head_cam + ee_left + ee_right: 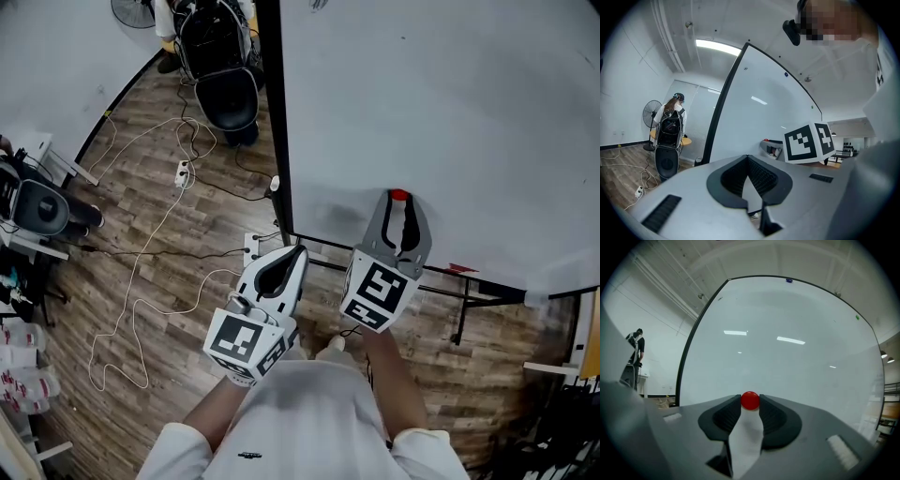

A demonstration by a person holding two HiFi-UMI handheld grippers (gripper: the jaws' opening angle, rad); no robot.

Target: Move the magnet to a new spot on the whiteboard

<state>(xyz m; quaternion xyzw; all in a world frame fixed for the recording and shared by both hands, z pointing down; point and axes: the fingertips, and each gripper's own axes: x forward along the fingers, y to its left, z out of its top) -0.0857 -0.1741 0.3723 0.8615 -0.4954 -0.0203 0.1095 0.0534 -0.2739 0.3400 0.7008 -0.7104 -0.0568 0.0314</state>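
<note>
A small round red magnet (399, 196) sticks to the large whiteboard (441, 112) near its lower edge. My right gripper (400, 201) points at the board, and its two jaw tips touch the magnet on either side. In the right gripper view the red magnet (750, 400) sits pinched between the dark pads of the right gripper (750, 402), with the whiteboard (778, 333) filling the background. My left gripper (296, 253) hangs lower left, off the board, holding nothing. In the left gripper view the tips of the left gripper (747, 157) meet, beside the board's black edge (723, 108).
Cables (141, 281) and a power strip (183, 172) lie on the wood floor left of the board. A black chair with a bag (225, 89) stands at the board's far left end. The board's stand bars (459, 314) run under its lower edge. A person (670, 119) stands near a fan (650, 115).
</note>
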